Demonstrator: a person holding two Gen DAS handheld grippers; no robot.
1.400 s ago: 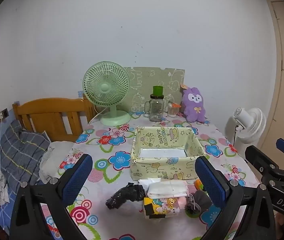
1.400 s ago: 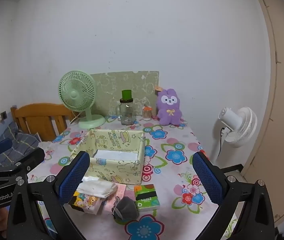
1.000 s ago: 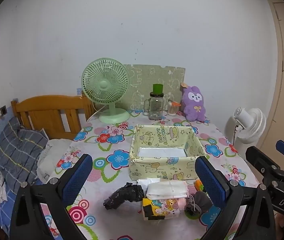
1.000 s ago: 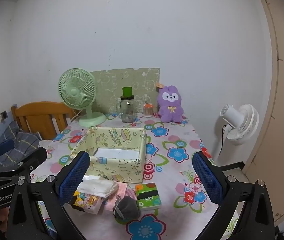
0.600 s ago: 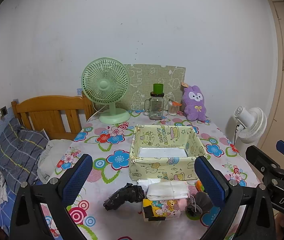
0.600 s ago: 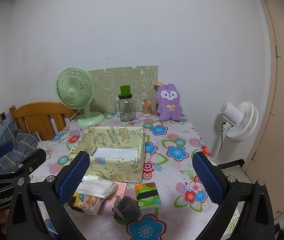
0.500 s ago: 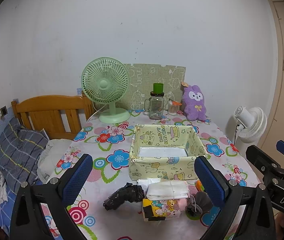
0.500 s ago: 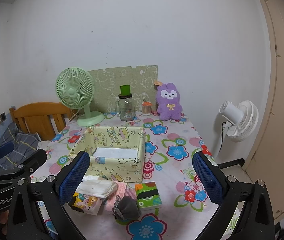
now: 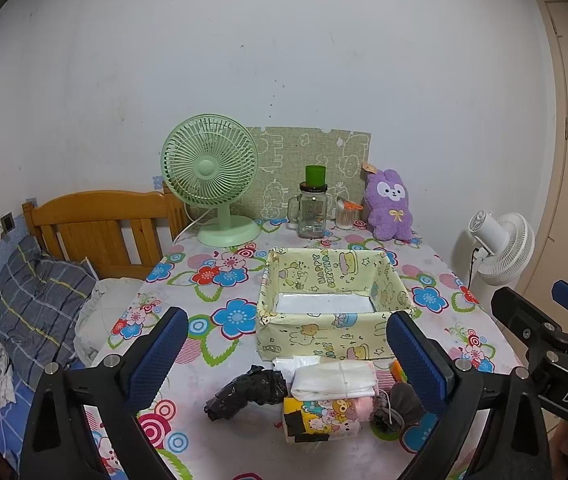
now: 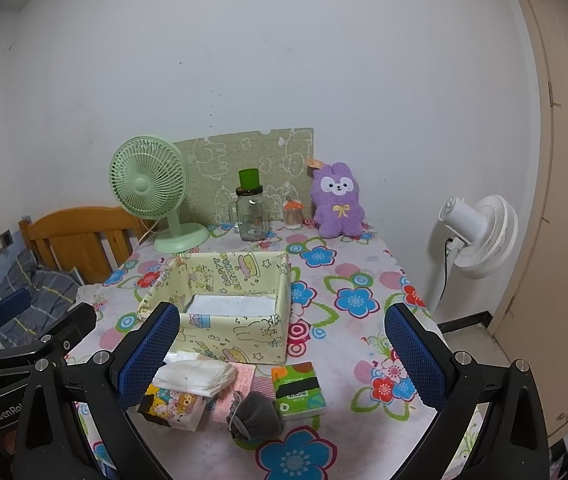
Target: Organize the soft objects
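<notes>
Both the left gripper (image 9: 284, 354) and right gripper (image 10: 284, 350) were held wide apart, empty, above soft items (image 10: 193, 374) piled before the box (image 10: 235, 320).

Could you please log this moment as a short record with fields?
left tongs: open, holding nothing
right tongs: open, holding nothing
yellow fabric box: on the table, only a white liner visible inside
soft items: black bag, white folded bundle, cartoon tissue pack, grey pouch, green tissue pack, all in front of the box
purple plush rabbit: upright by the wall
</notes>
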